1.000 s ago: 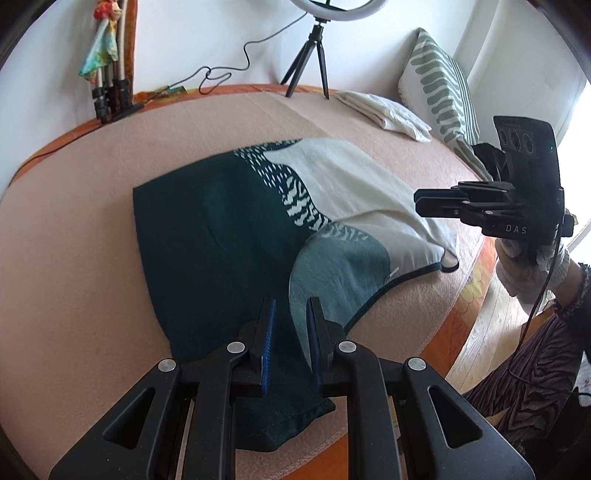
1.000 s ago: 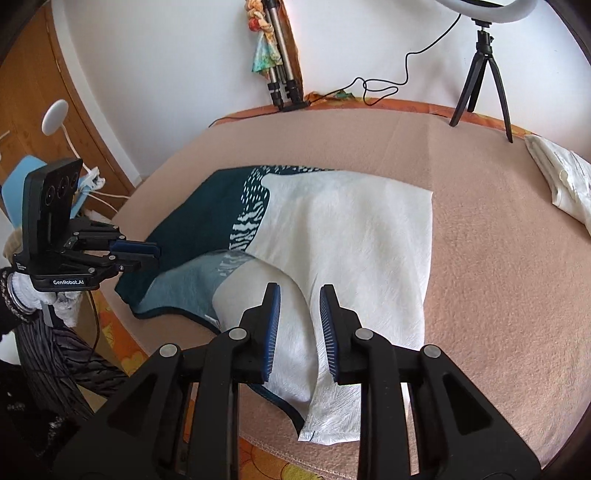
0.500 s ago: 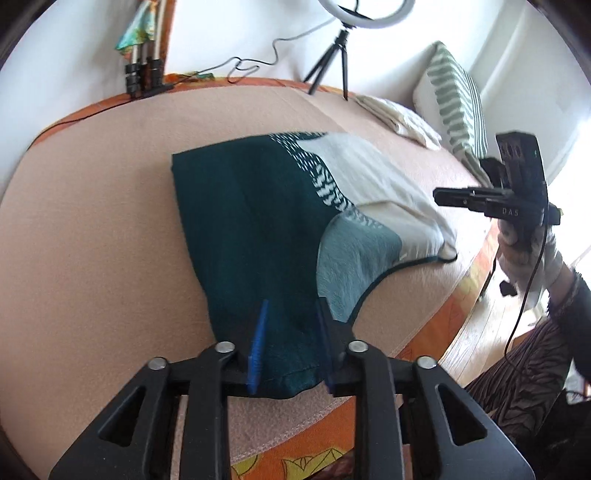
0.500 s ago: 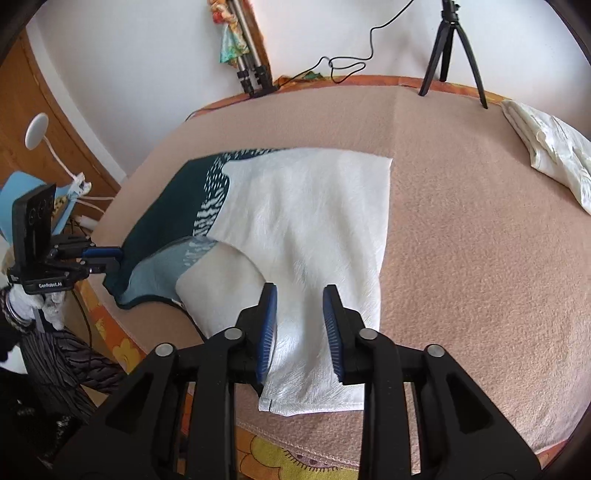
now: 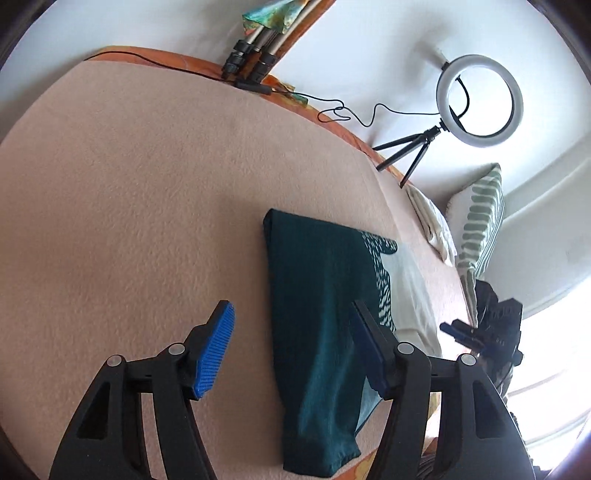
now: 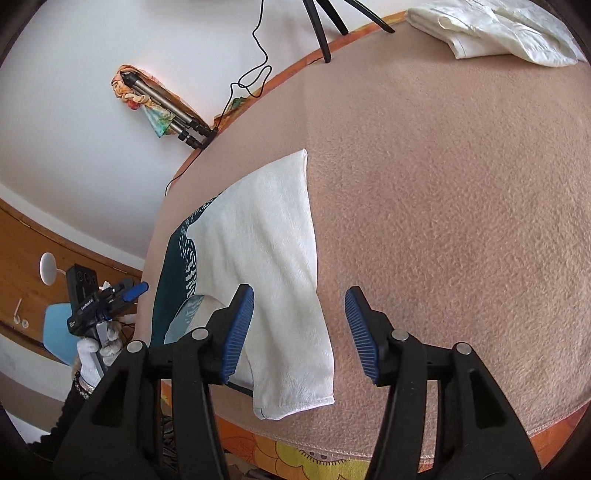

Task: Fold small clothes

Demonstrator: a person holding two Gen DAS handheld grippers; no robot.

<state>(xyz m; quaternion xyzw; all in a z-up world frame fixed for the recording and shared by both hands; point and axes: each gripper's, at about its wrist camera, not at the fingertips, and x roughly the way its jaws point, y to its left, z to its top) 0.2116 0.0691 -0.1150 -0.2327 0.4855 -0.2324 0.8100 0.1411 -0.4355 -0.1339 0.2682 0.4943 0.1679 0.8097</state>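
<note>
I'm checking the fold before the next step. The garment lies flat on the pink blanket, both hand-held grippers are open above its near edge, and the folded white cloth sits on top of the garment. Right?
One slip: the folded white cloth lies apart from the garment, on the pink blanket near the far edge, as the right wrist view shows. The left hand-held gripper and right hand-held gripper are open, their jaws just widened.

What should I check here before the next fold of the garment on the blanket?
1. Left gripper open, nothing pinched: ok; its fingers have just been opening.
2. Right gripper open, nothing pinched: ok; also just been opening.
3. Garment lying flat on the blanket: ok.
4. Garment's near white corner short of the blanket's edge: ok.
5. White cloth well away from the garment: ok.
6. Fold edges aligned: cannot tell.
</note>
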